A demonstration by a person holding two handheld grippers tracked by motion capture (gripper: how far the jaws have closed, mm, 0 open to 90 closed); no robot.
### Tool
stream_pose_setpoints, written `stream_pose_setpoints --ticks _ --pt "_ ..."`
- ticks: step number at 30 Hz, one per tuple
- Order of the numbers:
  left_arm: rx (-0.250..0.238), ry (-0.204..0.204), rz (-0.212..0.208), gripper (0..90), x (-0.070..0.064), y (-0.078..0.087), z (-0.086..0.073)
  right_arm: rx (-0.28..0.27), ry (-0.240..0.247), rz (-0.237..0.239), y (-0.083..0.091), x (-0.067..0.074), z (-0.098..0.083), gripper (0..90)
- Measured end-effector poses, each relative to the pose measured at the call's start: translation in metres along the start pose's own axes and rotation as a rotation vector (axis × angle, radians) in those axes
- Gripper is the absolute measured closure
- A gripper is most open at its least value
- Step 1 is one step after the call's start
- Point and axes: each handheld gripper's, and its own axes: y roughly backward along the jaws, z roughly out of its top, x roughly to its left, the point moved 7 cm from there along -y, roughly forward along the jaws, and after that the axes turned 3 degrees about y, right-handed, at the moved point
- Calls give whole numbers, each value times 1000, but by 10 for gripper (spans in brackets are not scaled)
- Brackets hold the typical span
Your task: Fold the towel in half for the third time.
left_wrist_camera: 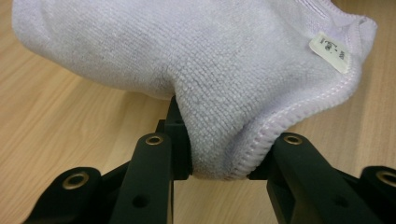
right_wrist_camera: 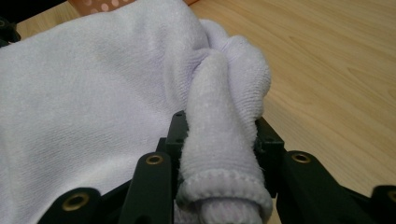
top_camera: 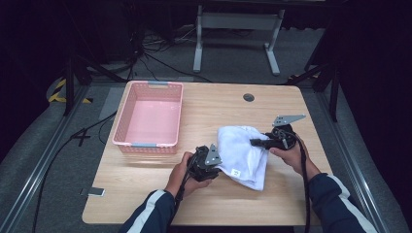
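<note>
A white towel [top_camera: 243, 150] hangs folded between my two grippers over the wooden table [top_camera: 204, 204]. My left gripper [top_camera: 214, 162] is shut on the towel's near-left edge; in the left gripper view the stitched hem of the towel [left_wrist_camera: 243, 93] is pinched between the black jaws, and a small label [left_wrist_camera: 329, 49] shows at its corner. My right gripper [top_camera: 257, 142] is shut on the towel's right side; in the right gripper view a bunched fold of the towel [right_wrist_camera: 219, 140] is squeezed between the jaws.
A pink plastic basket [top_camera: 121, 131] stands empty at the table's back left. A round cable hole [top_camera: 248, 97] sits near the far edge. A small phone-like object [top_camera: 92, 192] lies at the front left corner. A white table frame [top_camera: 238, 29] stands beyond on the floor.
</note>
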Motion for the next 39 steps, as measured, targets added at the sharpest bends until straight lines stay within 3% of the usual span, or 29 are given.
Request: stream_pose_setpoints --ticks 4,7,13,24,34,39 --pt "-19 26 41 694 10 14 -2 -21 16 12 -8 4 17 662" --pt "-47 69 74 693 18 26 -4 -40 31 21 -14 7 32 662" --pt "-64 94 152 693 34 49 -11 -65 63 43 -29 16 57 662" --pt "-63 127 222 694 56 84 -21 -78 101 71 -55 31 102 661" --pt "-120 204 303 694 81 116 -32 -81 127 76 -82 46 146 661" --pt "-150 222 340 696 93 131 -36 -82 136 86 -97 53 166 660"
